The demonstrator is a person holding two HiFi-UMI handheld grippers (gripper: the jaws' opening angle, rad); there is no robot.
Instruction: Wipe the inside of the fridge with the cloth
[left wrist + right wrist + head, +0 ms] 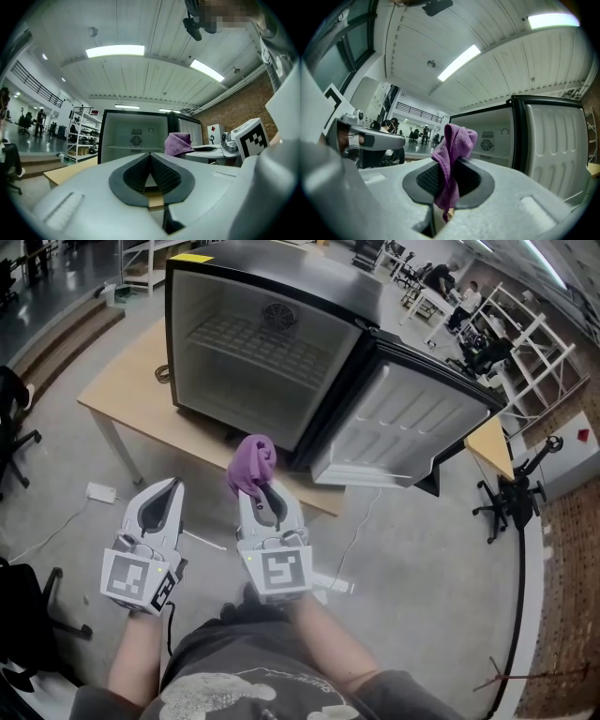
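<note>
A small black fridge stands on a wooden table with its door swung open to the right; a wire shelf and a round fan vent show inside. My right gripper is shut on a purple cloth, which bunches up above its tips in front of the fridge. In the right gripper view the purple cloth hangs between the pads. My left gripper is shut with nothing in it, beside the right one, short of the table edge. The fridge lies ahead in the left gripper view.
The table's front edge lies between me and the fridge. A white power block with cables lies on the grey floor at left. A black stand and white shelving are to the right. Office chairs sit at the left edge.
</note>
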